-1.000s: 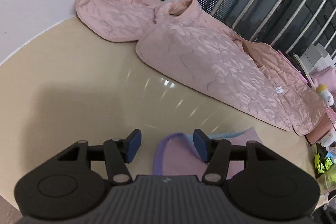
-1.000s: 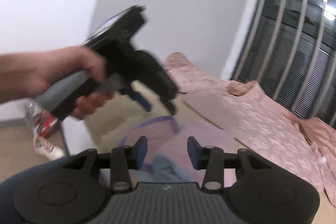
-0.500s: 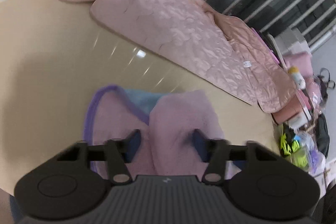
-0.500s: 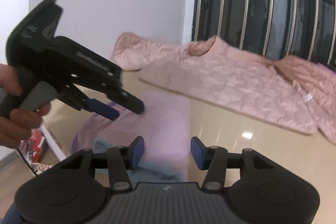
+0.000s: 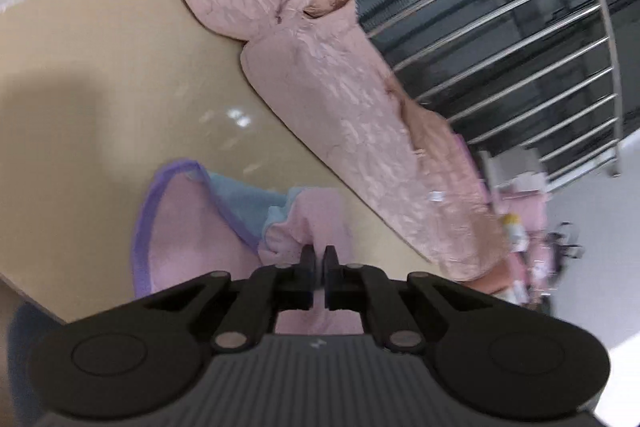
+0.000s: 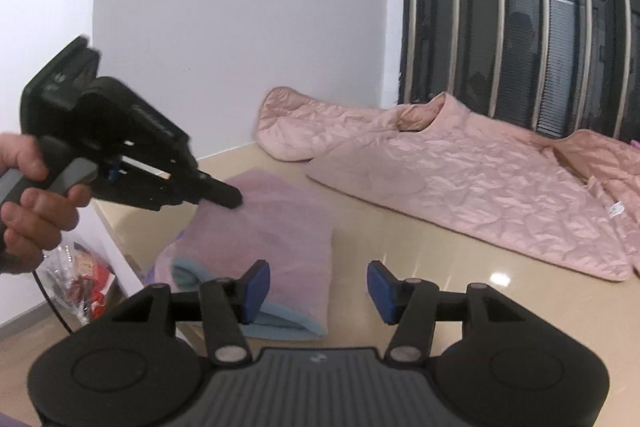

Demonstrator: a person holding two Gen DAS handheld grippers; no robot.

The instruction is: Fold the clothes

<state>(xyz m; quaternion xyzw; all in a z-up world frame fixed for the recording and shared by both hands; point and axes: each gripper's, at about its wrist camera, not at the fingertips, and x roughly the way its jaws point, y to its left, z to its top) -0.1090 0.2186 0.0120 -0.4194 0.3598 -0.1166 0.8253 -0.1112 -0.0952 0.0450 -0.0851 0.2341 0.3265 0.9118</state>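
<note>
A small pink fleece garment [image 5: 192, 227] with purple trim and a light blue lining lies folded at the near left corner of the beige table [image 5: 100, 155]. My left gripper [image 5: 319, 259] is shut on a pinch of its pink top layer. In the right wrist view that garment [image 6: 272, 227] lies just ahead, and the left gripper [image 6: 230, 199], held by a hand [image 6: 28, 203], bites its far edge. My right gripper [image 6: 318, 287] hovers over the garment's near right corner, its jaws opening with nothing between them. A pink quilted jacket [image 5: 340, 115] [image 6: 460, 179] lies spread along the far side.
A dark window behind metal bars [image 6: 520, 7] runs behind the jacket, with a white wall [image 6: 240, 7] to its left. Bags and clutter [image 6: 84, 275] sit on the floor past the table's left edge. Pink items [image 5: 520, 195] are piled beyond the table's right end.
My left gripper moved in over the pink fleece garment and its jaws closed on the fabric. The right gripper's jaws spread wider and both views rolled.
</note>
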